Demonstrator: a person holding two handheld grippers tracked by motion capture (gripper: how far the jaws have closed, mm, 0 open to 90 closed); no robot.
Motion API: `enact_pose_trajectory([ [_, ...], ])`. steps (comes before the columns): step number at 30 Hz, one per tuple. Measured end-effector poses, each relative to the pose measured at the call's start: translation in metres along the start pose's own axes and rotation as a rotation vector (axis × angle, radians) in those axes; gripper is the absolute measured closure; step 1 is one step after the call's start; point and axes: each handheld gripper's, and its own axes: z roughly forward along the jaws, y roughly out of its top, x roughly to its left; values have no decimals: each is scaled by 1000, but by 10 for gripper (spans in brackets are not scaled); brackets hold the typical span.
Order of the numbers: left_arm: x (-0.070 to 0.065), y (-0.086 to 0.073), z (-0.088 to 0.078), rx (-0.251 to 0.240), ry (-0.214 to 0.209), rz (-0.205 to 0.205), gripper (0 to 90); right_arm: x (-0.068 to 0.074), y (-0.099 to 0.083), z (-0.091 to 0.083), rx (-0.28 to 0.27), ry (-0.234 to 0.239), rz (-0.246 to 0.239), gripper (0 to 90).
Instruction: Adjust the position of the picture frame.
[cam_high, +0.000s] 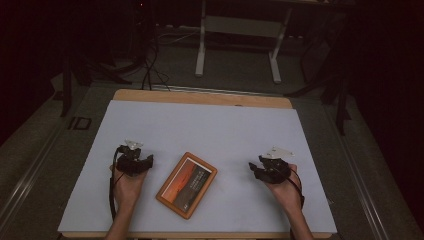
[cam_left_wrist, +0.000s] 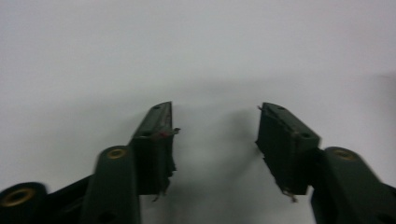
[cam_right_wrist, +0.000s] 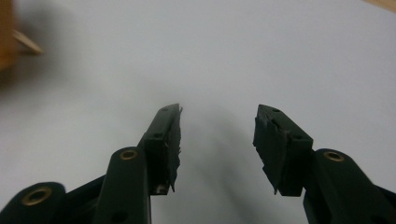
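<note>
A: Status on the left hand-held gripper (cam_high: 134, 161)?
B: Released, jaws apart over bare white desk (cam_high: 210, 125), nothing between them. Right hand-held gripper (cam_high: 270, 169) same: released, empty.
A: Target?
B: Framed picture (cam_high: 186, 185), lying flat between the two, tilted. From the left one it's at about 4 o'clock, from the right one about 8 o'clock. Near both, touching neither.
A: Step?
B: Looks like pre-approach, no contact yet. Next move probably needs each side closing in on a frame edge.
</note>
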Motion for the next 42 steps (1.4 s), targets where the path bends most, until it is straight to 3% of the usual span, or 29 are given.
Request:
enact_pose_trajectory([
  [2,-1,0,-6,-18,-46,1,496,3,1,-2,-7,21,-13,509],
  [3,-1,0,-6,-18,-46,1,504,3,1,-2,-7,21,-13,509],
  [4,-1,-1,-14,-38,-119,-7,520,9,2,-5,-11,62,-34,507],
  [5,-2,-1,-17,-44,-142,-7,523,11,3,-5,-13,65,-41,508],
  [6,-2,-1,-17,-44,-142,-7,536,13,4,-6,-17,68,-47,510],
  [9,-4,-3,-30,-71,-201,9,543,19,8,-9,-28,85,-59,520],
  [15,-4,-6,-43,-105,-233,16,568,27,13,-11,-55,144,-70,618],
  [18,-8,-10,-48,-105,-240,68,594,35,16,-12,-83,186,-78,719],
  [21,-9,-10,-49,-109,-246,74,590,39,18,-14,-97,209,-84,742],
  [22,-10,-7,-52,-98,-247,86,588,43,20,-15,-116,226,-85,820],
  [25,-9,-4,-57,-113,-276,89,575,49,23,-14,-121,251,-92,879],
  [29,-8,-3,-57,-106,-302,92,562,58,27,-11,-118,268,-110,897],
  [33,-9,-4,-55,-89,-313,125,545,63,28,-9,-117,271,-123,897],
  [38,-12,-3,-54,-94,-366,157,537,71,33,-6,-126,280,-140,897],
  [42,-17,-2,-54,-86,-384,189,533,78,35,-2,-128,292,-143,897],
])
